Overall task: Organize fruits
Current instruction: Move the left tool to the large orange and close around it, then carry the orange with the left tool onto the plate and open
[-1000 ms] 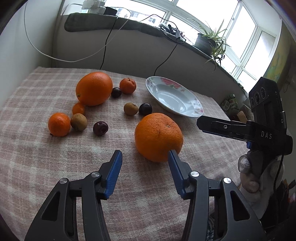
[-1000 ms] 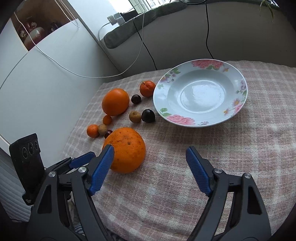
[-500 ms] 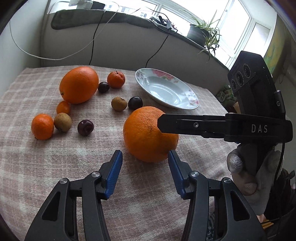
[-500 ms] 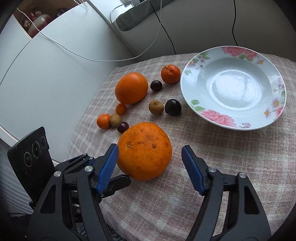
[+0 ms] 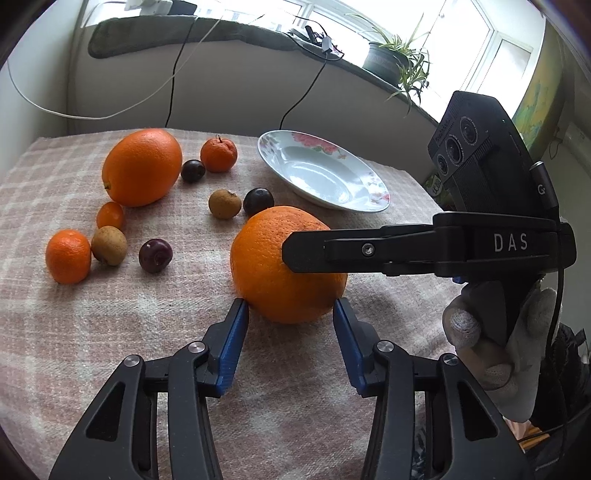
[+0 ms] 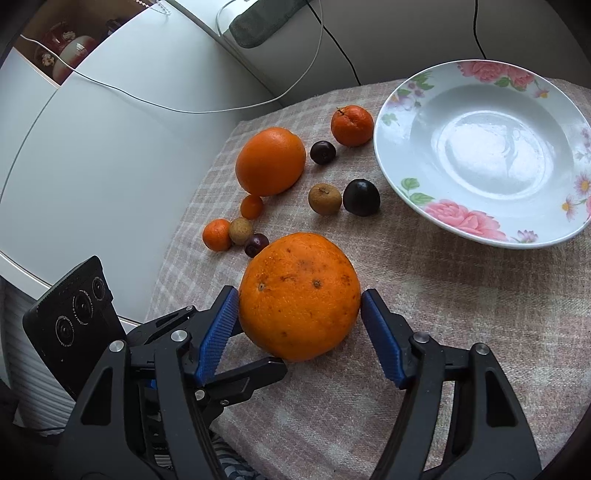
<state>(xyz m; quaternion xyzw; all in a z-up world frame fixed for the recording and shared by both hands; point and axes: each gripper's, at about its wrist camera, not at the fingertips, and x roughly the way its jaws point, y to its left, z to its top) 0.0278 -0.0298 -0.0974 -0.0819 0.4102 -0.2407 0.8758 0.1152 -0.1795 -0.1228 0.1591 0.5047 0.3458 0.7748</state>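
The large orange [image 6: 299,295] rested on the bench [image 6: 461,314] near the empty floral plate [image 6: 402,92], bracketed by the parted jaws of both right gripper [image 6: 297,317] and left gripper [image 5: 290,317], evidently positioned for transfer.

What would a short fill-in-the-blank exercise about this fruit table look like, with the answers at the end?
1. The flowered plate holds ____ fruit.
2. The blue fingers of the right gripper sit on either side of the big ____.
3. The cloth under the fruit has a ____ pattern.
4. A potted ____ stands on the windowsill.

Answers: no; orange; checked; plant
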